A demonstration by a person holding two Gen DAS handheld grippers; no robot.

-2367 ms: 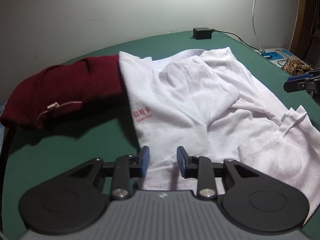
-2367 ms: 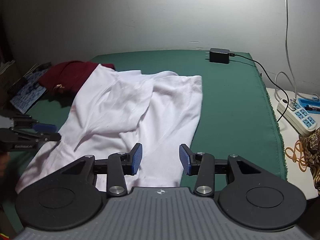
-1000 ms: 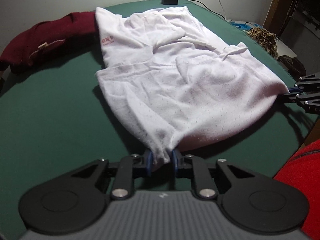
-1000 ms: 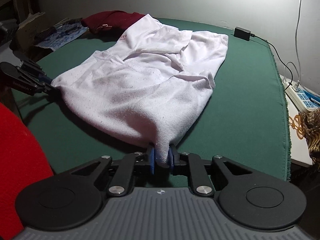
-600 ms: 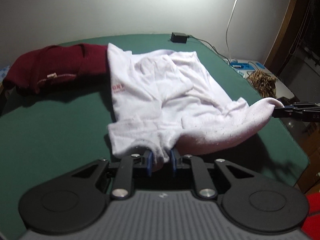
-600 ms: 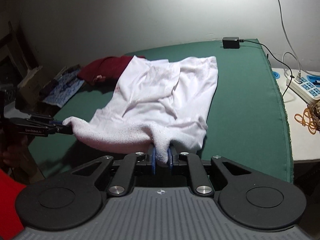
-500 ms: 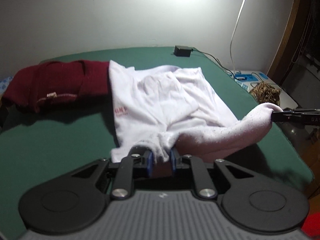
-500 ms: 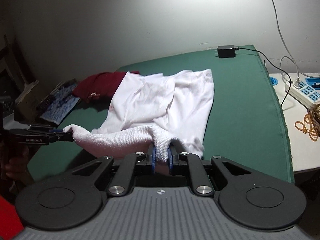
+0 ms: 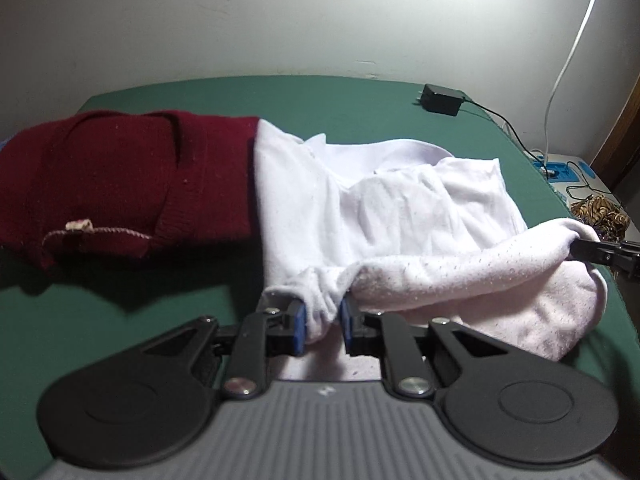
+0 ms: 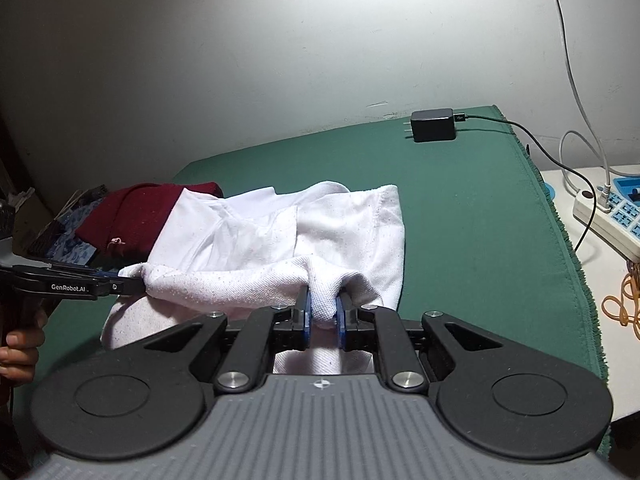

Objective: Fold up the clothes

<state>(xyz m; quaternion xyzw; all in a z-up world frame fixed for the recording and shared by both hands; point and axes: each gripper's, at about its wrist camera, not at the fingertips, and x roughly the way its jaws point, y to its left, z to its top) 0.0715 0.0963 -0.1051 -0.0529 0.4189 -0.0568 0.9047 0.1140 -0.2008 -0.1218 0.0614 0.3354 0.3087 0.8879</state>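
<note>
A white shirt (image 9: 400, 216) lies on the green table (image 9: 240, 96), its near hem lifted and carried over the rest of it. My left gripper (image 9: 322, 320) is shut on one corner of the hem. My right gripper (image 10: 322, 316) is shut on the other corner of the white shirt (image 10: 280, 240). The hem hangs as a raised band between the two grippers. The right gripper also shows at the right edge of the left wrist view (image 9: 600, 256), and the left gripper shows at the left of the right wrist view (image 10: 80, 286).
A dark red sweater (image 9: 120, 176) lies left of the shirt, touching its edge. A black power adapter (image 9: 440, 100) with a cable sits at the table's far end. A power strip (image 10: 608, 216) and an orange cord (image 10: 620, 304) lie on a white surface right of the table.
Both grippers closed on the near hem corners, lifted them, and carried the hem forward over the shirt toward the far end. The fold now covers more of the shirt.
</note>
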